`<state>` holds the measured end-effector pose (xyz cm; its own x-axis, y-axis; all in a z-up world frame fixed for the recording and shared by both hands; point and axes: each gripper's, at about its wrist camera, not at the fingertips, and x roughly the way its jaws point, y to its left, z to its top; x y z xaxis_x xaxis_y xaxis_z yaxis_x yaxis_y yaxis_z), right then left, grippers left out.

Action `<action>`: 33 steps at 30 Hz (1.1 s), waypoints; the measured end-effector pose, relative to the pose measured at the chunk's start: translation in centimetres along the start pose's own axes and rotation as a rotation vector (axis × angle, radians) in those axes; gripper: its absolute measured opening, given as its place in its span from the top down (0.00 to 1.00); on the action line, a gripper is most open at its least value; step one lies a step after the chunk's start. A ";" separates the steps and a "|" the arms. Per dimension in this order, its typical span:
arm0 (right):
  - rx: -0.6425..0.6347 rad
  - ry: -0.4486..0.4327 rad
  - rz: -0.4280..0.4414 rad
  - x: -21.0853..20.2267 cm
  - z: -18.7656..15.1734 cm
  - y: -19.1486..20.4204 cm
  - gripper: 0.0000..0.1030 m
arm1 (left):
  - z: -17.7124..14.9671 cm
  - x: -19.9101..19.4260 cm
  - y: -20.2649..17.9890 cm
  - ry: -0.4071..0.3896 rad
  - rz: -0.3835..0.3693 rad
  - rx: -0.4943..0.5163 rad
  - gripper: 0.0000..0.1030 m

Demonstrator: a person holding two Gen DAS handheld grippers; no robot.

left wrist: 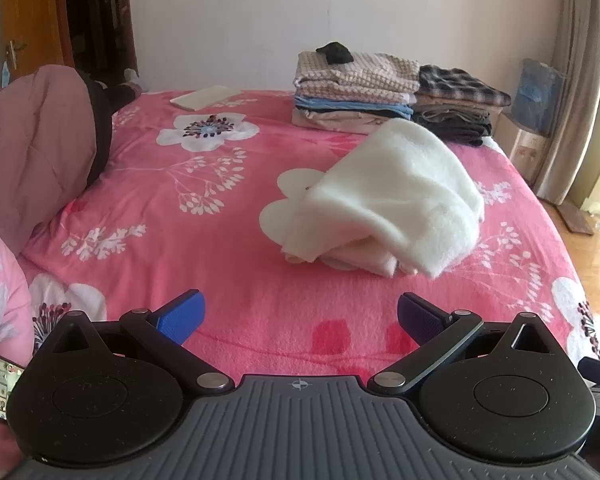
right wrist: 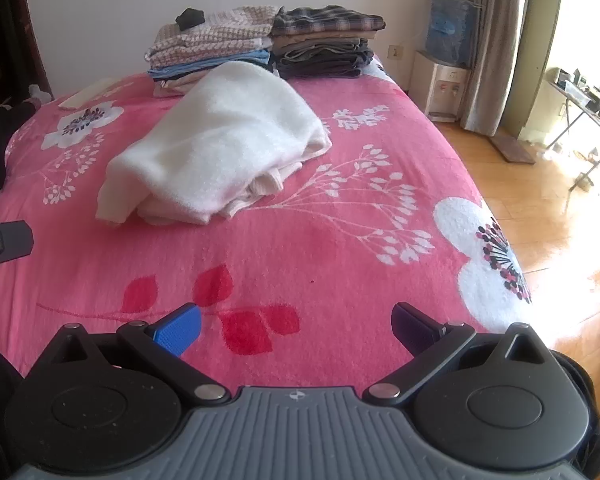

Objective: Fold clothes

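A fluffy cream-white garment (left wrist: 396, 196) (right wrist: 224, 140) lies in a loose heap on the pink floral bedspread (left wrist: 204, 248) (right wrist: 340, 240), with a paler ribbed layer showing under its near edge. My left gripper (left wrist: 300, 316) hovers open over the bed, short of the heap and slightly to its left, holding nothing. My right gripper (right wrist: 296, 326) is also open and empty, nearer the bed's front edge, with the heap ahead and to its left. Part of the left gripper's black body (right wrist: 4, 240) shows at the left edge of the right wrist view.
Two stacks of folded clothes (left wrist: 356, 88) (right wrist: 320, 44) stand at the far side of the bed by the wall. A mauve quilt (left wrist: 32, 148) is piled at the left. A flat pale pad (left wrist: 204, 97) lies at the back. Wooden floor (right wrist: 540, 184) and a water dispenser (right wrist: 446, 64) are on the right.
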<state>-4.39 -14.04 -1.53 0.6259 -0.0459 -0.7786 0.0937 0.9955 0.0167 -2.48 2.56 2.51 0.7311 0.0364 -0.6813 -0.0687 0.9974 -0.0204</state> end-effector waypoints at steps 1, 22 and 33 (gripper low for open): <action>0.001 0.001 0.000 0.0 0.0 0.0 0.00 | 0.0 0.0 0.0 0.000 0.000 0.001 0.00; 0.006 0.014 0.001 0.3 -0.1 -0.5 0.00 | -0.1 0.2 -0.8 -0.003 0.013 0.012 0.00; 0.006 0.029 -0.006 0.8 -0.1 -0.3 0.00 | 0.0 0.8 -0.6 -0.004 0.001 0.010 0.00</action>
<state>-3.99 -14.40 -2.22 0.6026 -0.0498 -0.7965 0.1026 0.9946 0.0154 -1.89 1.96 2.00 0.7339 0.0373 -0.6782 -0.0621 0.9980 -0.0123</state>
